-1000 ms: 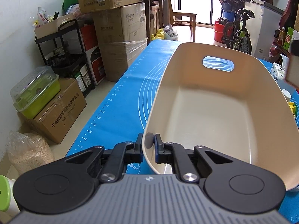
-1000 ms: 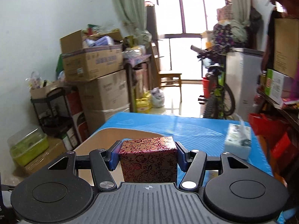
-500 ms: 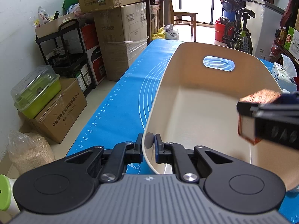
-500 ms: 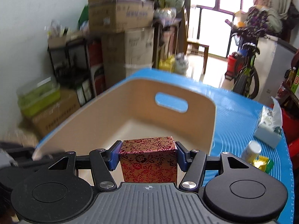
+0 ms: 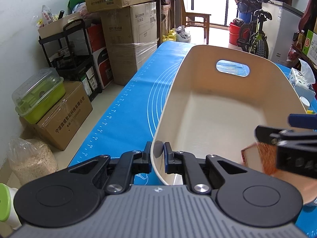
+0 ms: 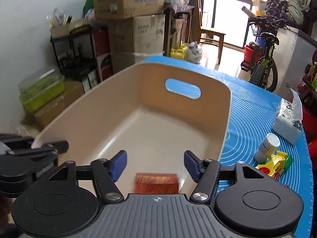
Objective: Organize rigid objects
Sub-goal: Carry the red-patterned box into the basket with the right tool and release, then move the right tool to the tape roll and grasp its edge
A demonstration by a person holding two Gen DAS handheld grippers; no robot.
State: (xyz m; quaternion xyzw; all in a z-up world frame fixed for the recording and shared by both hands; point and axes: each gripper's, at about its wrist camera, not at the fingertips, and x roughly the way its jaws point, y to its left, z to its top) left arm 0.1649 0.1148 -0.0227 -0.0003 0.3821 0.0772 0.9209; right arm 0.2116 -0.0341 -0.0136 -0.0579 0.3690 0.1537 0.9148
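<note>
A: Where's the red box (image 6: 156, 182)?
B: Blurred, inside the beige tub (image 6: 225, 119), below the right claw (image 6: 155, 163), whose fingers are spread apart and touch nothing.
A: And the left claw (image 5: 157, 154)?
B: Pinched tight on the tub's near rim, on the blue worktop (image 5: 126, 119).
</note>
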